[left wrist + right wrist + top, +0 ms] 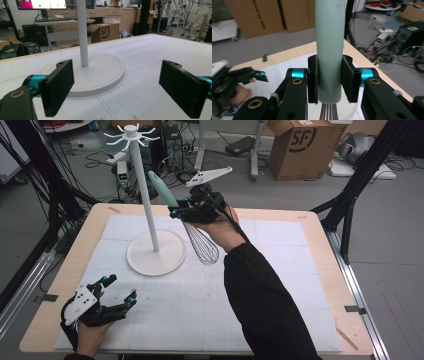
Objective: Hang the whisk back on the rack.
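Both pads of my right gripper (329, 82) clamp the whisk (184, 217) low on its handle, wires hanging, long axis tilted up-left toward the stand (150, 220) just beside it near the table's far edge; my left gripper (117, 292) rests wide and empty at the near left corner

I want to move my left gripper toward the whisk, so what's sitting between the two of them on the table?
The white stand's round base lies between the open left gripper and the whisk held by the right gripper, seen in the high view.
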Available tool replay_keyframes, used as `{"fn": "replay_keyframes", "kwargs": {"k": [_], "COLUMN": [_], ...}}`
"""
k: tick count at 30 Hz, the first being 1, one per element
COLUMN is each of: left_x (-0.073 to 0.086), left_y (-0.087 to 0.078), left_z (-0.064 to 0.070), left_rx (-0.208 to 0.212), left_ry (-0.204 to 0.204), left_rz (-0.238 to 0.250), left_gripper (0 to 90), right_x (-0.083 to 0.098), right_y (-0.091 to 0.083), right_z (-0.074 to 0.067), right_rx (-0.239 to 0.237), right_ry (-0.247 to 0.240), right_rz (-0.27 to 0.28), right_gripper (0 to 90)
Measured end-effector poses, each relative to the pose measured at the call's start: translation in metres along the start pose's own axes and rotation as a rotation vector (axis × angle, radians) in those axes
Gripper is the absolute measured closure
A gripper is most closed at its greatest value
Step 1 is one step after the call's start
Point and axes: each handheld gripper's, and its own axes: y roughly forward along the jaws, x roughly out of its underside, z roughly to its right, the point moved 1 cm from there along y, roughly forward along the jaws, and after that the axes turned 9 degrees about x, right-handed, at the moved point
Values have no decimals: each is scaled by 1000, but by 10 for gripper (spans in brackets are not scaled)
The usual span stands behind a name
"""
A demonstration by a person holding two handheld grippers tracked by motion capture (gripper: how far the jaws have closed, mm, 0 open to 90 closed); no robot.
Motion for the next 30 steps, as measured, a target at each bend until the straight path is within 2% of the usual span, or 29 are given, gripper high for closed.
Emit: {"fn": "replay_keyframes", "kwargs": {"k": [2, 4, 11, 16, 26, 30], "left_x": [0, 0, 1, 1, 2, 2], "left_y": [0, 0, 0, 0, -1, -1], "left_z": [0, 0, -1, -2, -2, -2], "left_rx": [-2, -2, -4, -8, -8, -8], "left_ry": [-1, -3, -4, -9, -11, -11], "left_rz": [0, -2, -5, -6, -8, -6], "left_gripper": [134, 134, 134, 134, 134, 134], "right_x": [-4, -10, -23, -34, -50, -50], "right_y": [-3, -8, -15, -20, -18, -15], "right_z": [2, 5, 9, 13, 23, 23], "right_rx": [-15, -50, -110, -146, -137, -142], "right_ry": [3, 18, 34, 65, 82, 83], "right_rz": [4, 20, 43, 85, 116, 108], "right_gripper": [700, 700, 700, 700, 699, 699]}}
